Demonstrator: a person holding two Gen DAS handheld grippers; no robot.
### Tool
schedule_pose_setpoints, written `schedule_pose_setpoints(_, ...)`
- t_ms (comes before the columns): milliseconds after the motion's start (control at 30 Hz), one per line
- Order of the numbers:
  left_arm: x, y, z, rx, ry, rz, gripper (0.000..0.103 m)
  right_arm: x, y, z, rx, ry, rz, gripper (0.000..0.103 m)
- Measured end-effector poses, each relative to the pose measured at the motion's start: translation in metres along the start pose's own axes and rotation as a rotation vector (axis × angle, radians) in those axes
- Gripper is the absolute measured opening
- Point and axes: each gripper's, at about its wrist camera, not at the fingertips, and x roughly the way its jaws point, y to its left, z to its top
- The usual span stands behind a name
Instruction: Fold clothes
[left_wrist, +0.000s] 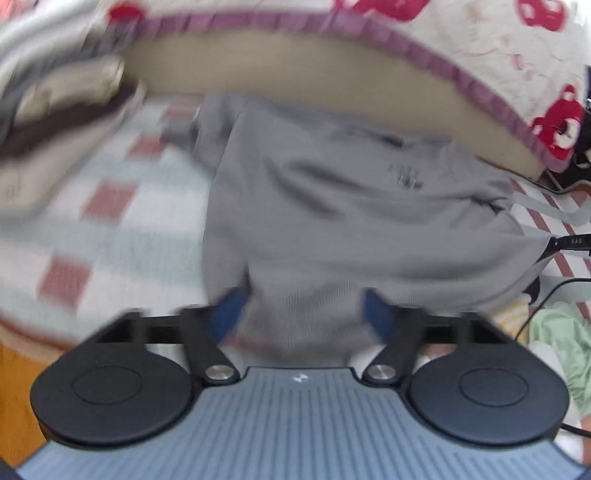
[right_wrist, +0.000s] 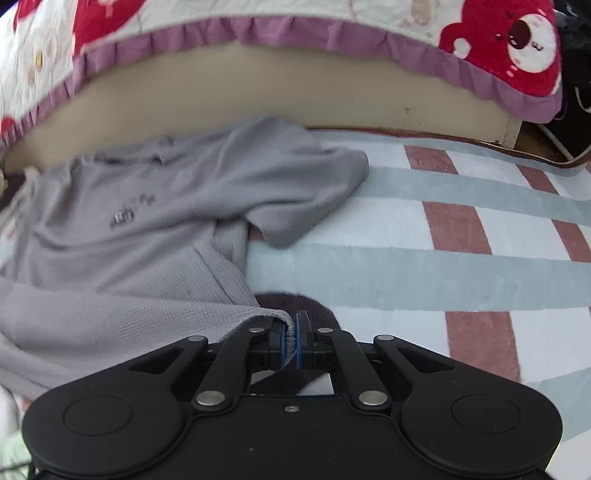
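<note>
Lying on rug: a grey shirt (right_wrist: 147, 236) is spreading crumpled over the striped rug (right_wrist: 461, 258), with a small dark logo on its chest and its collar end toward the bed.
Sleeve: one short sleeve (right_wrist: 310, 192) is lying folded out to the right side in the right wrist view, resting on the rug.
Right gripper (right_wrist: 291, 343): its blue-edged pads are clenching a corner of the shirt's hem, the cloth bunching between them.
Left gripper (left_wrist: 301, 314): its fingers are standing wide apart on either side of a fold of shirt (left_wrist: 332, 221); the view is blurring, so whether they are touching the cloth I cannot tell.
Bed: a beige bed side (right_wrist: 258, 85) is running just behind the shirt, with a bear-print cover (right_wrist: 498, 40) and its purple frill hanging over it.
Pile: folded clothes (left_wrist: 55, 110) are sitting to the left on the rug.
Green cloth (left_wrist: 565, 339): it is lying at the right edge, near a black cable (left_wrist: 546, 295).
</note>
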Motion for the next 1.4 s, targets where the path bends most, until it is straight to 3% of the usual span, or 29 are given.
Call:
schedule_pose_setpoints(67, 0.010, 0.005, -0.006, -0.014, 0.028, -0.030, 0.081, -0.003, 0.002, 0.002, -0.014, -0.023, 0.004, 0.005)
schedule_pose_setpoints(133, 0.023, 0.008, -0.004, -0.001, 0.046, -0.049, 0.036, -0.005, 0.005, 0.005, -0.039, -0.035, 0.004, 0.005)
schedule_pose_setpoints(167, 0.032, 0.008, 0.001, 0.003, 0.083, -0.067, 0.005, -0.006, 0.006, 0.005, -0.044, -0.039, 0.005, 0.005)
schedule_pose_setpoints(233, 0.054, 0.021, 0.018, -0.134, 0.158, -0.140, 0.003, -0.006, 0.004, 0.005, -0.044, -0.033, 0.009, 0.005)
schedule_pose_setpoints(300, 0.067, 0.027, 0.040, -0.202, 0.146, -0.166, 0.003, -0.004, 0.002, 0.003, -0.049, -0.023, 0.004, 0.005)
schedule_pose_setpoints(500, 0.091, 0.033, 0.087, -0.312, 0.066, -0.104, 0.004, 0.011, 0.002, -0.014, -0.109, 0.045, -0.054, 0.004)
schedule_pose_setpoints(633, 0.072, 0.016, 0.072, -0.184, 0.004, -0.068, 0.015, 0.016, -0.003, -0.021, -0.077, 0.071, -0.043, 0.005)
schedule_pose_setpoints(700, 0.061, 0.006, 0.063, -0.111, -0.026, -0.052, 0.040, 0.017, -0.004, -0.021, -0.071, 0.072, -0.038, 0.005)
schedule_pose_setpoints(800, 0.045, -0.008, 0.050, -0.003, -0.071, -0.027, 0.052, 0.018, -0.006, -0.021, -0.062, 0.072, -0.031, 0.005)
schedule_pose_setpoints(867, 0.044, -0.007, 0.046, -0.025, -0.087, -0.043, 0.060, 0.018, -0.005, -0.021, -0.063, 0.074, -0.031, 0.005)
schedule_pose_setpoints(1000, 0.067, -0.006, 0.053, -0.056, -0.018, -0.030, 0.060, 0.020, -0.004, -0.019, -0.062, 0.077, -0.028, 0.005)
schedule_pose_setpoints(1033, 0.074, -0.006, 0.055, -0.059, -0.011, -0.032, 0.060, 0.020, -0.004, -0.019, -0.060, 0.077, -0.027, 0.005)
schedule_pose_setpoints(1067, 0.080, -0.007, 0.057, -0.061, -0.004, -0.034, 0.051, 0.019, -0.005, -0.019, -0.058, 0.077, -0.025, 0.005)
schedule_pose_setpoints(1100, 0.078, -0.009, 0.058, -0.052, -0.014, -0.011, 0.002, 0.019, -0.005, -0.019, -0.055, 0.076, -0.023, 0.005)
schedule_pose_setpoints(1267, 0.048, -0.030, 0.057, 0.019, -0.106, 0.160, 0.001, -0.013, -0.002, -0.019, -0.112, 0.006, 0.077, 0.005)
schedule_pose_setpoints(1400, -0.048, -0.035, 0.034, -0.067, -0.294, 0.227, 0.001, -0.083, -0.018, -0.013, -0.036, -0.101, 0.179, 0.004)
